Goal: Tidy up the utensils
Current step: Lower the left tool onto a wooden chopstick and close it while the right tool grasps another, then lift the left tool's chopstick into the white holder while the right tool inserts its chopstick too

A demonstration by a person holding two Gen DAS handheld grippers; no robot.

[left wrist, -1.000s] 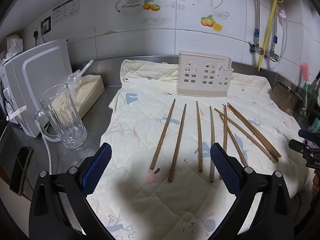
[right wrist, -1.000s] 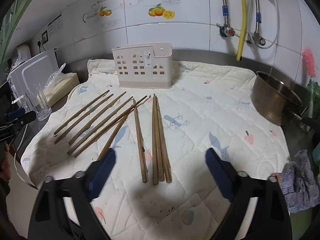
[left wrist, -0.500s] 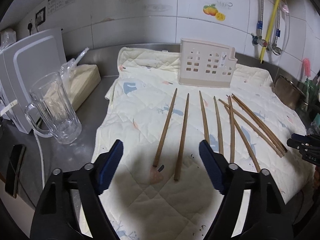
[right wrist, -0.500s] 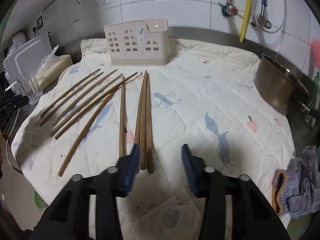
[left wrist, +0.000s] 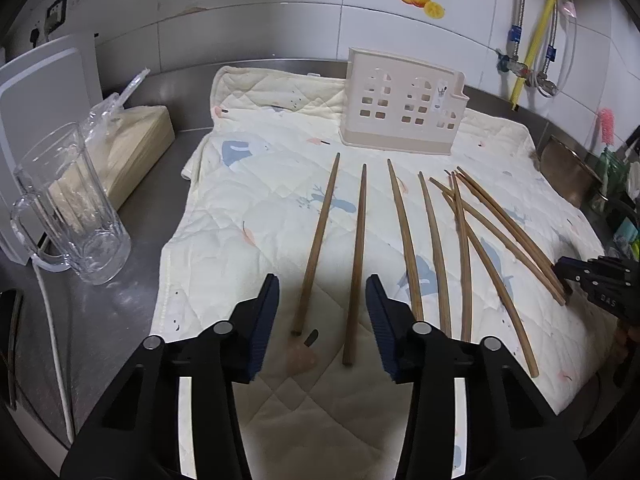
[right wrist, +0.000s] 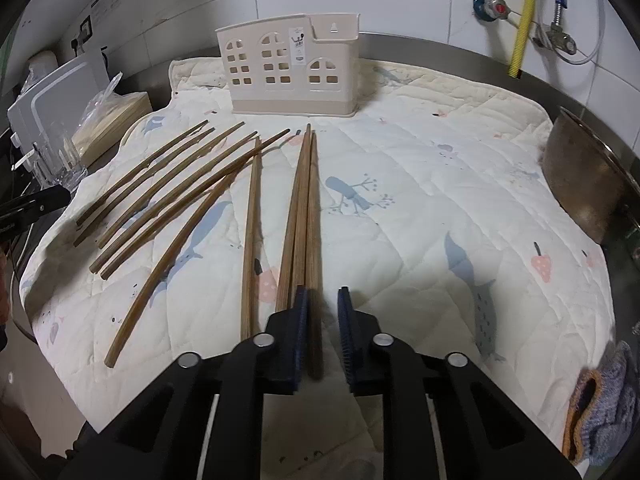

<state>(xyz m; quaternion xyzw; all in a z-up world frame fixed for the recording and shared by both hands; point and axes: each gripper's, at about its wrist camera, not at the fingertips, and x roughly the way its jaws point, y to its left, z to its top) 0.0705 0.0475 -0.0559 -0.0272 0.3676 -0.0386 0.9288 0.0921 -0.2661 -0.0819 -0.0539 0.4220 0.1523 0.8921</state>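
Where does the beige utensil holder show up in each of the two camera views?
Left wrist: utensil holder stands upper centre-right, at the far side of the quilted mat, beyond the chopstick tips.
Right wrist: utensil holder stands upper centre-left, beyond the chopsticks.
Shared landmark: the yellow hose on the tiled wall, right of the holder.

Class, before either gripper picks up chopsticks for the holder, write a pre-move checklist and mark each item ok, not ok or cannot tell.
1. Right gripper straddles one chopstick of the bundle of three: ok.
2. Its jaws shut on it: not ok, gap remains.
3. Left gripper open around the two leftmost chopsticks: ok.
4. Holder upright: ok.
5. Holder compartments free: cannot tell.
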